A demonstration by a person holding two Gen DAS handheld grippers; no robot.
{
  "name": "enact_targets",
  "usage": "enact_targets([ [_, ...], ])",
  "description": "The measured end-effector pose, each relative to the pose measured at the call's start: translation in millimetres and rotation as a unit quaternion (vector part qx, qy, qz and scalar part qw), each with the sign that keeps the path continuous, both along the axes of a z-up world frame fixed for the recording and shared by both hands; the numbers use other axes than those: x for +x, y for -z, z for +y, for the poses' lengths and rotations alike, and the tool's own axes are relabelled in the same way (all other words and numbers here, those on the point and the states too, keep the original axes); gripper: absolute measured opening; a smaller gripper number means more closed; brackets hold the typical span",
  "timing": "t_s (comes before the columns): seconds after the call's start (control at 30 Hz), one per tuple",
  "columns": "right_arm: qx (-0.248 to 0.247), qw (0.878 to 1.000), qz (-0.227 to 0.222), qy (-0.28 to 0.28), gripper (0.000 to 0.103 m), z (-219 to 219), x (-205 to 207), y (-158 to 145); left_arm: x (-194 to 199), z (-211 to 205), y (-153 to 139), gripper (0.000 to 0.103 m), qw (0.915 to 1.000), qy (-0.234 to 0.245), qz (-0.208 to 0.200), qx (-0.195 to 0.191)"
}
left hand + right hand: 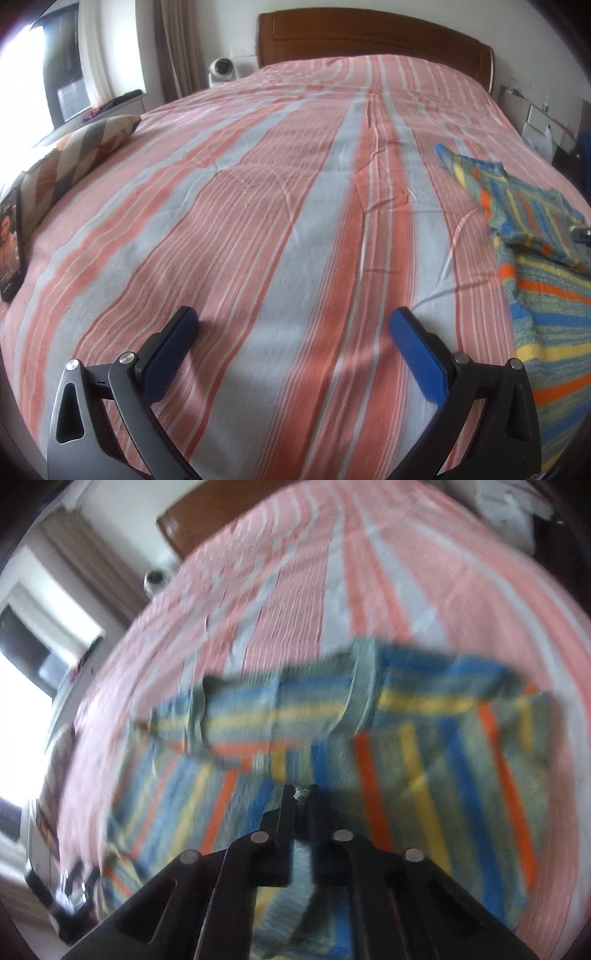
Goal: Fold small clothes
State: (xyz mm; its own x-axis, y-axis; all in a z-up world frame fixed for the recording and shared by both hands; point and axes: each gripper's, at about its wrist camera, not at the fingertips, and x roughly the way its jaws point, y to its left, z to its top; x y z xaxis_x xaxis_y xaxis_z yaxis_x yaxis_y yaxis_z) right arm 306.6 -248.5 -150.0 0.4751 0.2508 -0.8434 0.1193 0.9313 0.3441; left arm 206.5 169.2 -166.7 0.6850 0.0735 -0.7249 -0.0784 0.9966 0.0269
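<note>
One striped garment (546,229) is being shown at three o'clock on one bed (258,221), near its edge. The left gripper (293,325) is being held wide open over bare bedspread. The right gripper (301,794) is being pinched closed on the garment's cloth.

Both wrist views downward over bed (258,206)

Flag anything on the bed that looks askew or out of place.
The striped shirt lies rumpled at the bed's right edge, its top part flopped over unevenly rather than folded square. A book leans against the pillow at the left edge. Nothing spilled or damaged.
</note>
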Motion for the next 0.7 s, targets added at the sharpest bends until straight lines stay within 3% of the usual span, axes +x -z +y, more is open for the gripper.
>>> enact_targets([
  [0.17,-0.007,0.997,-0.058,-0.059,0.015,16,-34,-29,0,-1,1,0.103,1.0,0.0,0.0,0.001],
  [0.23,-0.004,0.994,-0.041,-0.103,0.015,31,-46,-20,0,-1,1,0.103,1.0,0.0,0.001,0.0],
  [0.3,-0.033,0.99,-0.009,-0.133,0.015,43,-56,-3,1,-1,1,0.103,1.0,0.0,0.002,-0.001],
  [0.37,-0.069,0.987,-0.029,-0.145,0.015,46,-73,-1,2,0,2,0.103,1.0,0.001,0.007,-0.005],
  [0.4,-0.077,0.987,-0.03,-0.139,0.019,43,-79,-2,2,1,1,0.103,0.9999,0.001,0.009,-0.007],
  [0.43,-0.084,0.989,-0.025,-0.122,0.031,37,-87,-3,3,2,1,0.103,0.9999,0.002,0.012,-0.009],
  [0.6,-0.12,0.987,-0.033,-0.102,0.038,5,-143,-19,-2,6,-11,0.102,0.9984,0.019,0.049,-0.023],
  [0.67,-0.133,0.986,-0.049,-0.09,0.057,-12,-179,-31,-11,4,-21,0.102,0.9962,0.032,0.068,-0.045],
  [0.7,-0.136,0.986,-0.058,-0.083,0.074,-19,-191,-36,-16,2,-25,0.102,0.9953,0.038,0.075,-0.049],
])
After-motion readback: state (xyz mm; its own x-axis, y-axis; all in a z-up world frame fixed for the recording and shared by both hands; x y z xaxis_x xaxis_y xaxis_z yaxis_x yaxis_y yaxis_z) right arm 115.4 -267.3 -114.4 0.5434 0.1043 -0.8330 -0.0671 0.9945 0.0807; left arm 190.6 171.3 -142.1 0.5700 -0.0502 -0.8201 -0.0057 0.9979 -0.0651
